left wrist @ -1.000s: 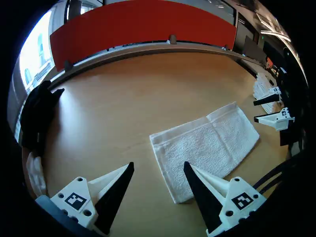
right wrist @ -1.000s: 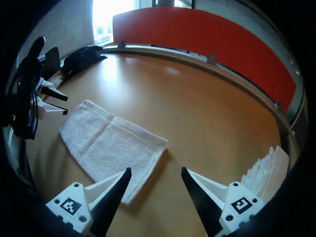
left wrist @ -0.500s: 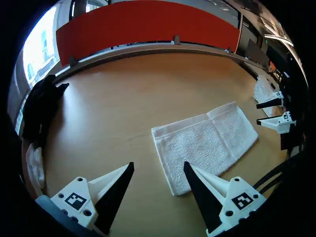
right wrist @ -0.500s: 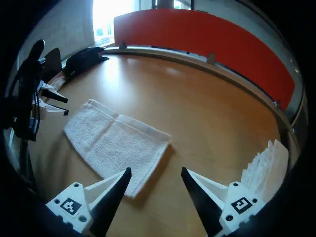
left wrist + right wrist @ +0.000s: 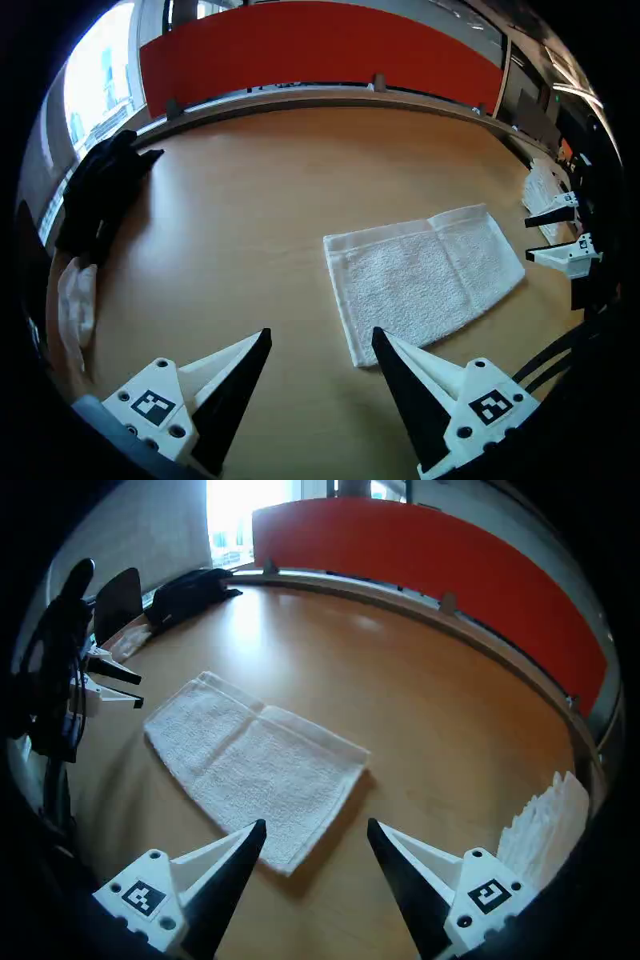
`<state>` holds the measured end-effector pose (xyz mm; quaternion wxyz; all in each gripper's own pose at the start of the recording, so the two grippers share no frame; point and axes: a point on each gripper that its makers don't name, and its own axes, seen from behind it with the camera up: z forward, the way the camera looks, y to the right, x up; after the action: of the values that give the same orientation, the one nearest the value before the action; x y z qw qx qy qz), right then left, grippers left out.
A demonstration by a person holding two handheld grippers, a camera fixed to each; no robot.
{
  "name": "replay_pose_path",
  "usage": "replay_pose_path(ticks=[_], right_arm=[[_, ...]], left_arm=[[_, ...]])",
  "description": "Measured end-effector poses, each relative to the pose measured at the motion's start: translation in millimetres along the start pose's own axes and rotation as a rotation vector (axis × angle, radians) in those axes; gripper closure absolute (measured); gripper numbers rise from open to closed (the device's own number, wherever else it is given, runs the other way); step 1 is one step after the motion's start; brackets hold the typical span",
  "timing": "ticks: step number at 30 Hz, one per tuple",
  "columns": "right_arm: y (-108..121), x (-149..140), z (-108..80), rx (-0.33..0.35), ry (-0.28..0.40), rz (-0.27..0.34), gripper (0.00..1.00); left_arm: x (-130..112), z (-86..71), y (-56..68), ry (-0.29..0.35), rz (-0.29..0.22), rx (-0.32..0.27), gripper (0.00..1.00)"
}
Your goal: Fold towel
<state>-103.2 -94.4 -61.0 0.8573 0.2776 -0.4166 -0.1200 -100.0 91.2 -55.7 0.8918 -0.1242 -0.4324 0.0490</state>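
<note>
A white folded towel (image 5: 428, 276) lies flat on the wooden table (image 5: 264, 200), a seam running across it. My left gripper (image 5: 320, 352) hovers open above the table, its right finger just short of the towel's near corner. Off at the right edge, the right gripper (image 5: 552, 236) shows open beside the towel's far end. In the right gripper view the same towel (image 5: 256, 760) lies ahead of my open right gripper (image 5: 316, 840), whose left finger is near the towel's near edge. The left gripper (image 5: 112, 684) stands open at the left, by the towel's other end.
A stack of folded white towels (image 5: 544, 832) sits at the table's right edge, also seen as the towel stack (image 5: 540, 192). A black bag (image 5: 100, 192) and a white cloth (image 5: 76, 300) lie at the left. A red divider panel (image 5: 320, 52) lines the far edge.
Both grippers have drawn back slightly from the towel and turned, so the towel sits farther ahead in both views. Both stay open, and the towel has not moved on the table.
</note>
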Motion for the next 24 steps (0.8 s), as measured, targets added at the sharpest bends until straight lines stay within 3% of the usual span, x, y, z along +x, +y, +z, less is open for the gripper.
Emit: replay_pose_path(ticks=[8, 24], right_arm=[[-7.1, -2.6, -0.8, 0.038, -0.009, -0.029, 0.02], [-18.3, -33.2, 2.5, 0.066, -0.057, -0.099, 0.02]], left_arm=[[-13.1, -15.2, -5.2, 0.003, -0.067, 0.022, 0.07], [-53.2, -38.6, -9.5, -0.033, -0.118, 0.051, 0.07]])
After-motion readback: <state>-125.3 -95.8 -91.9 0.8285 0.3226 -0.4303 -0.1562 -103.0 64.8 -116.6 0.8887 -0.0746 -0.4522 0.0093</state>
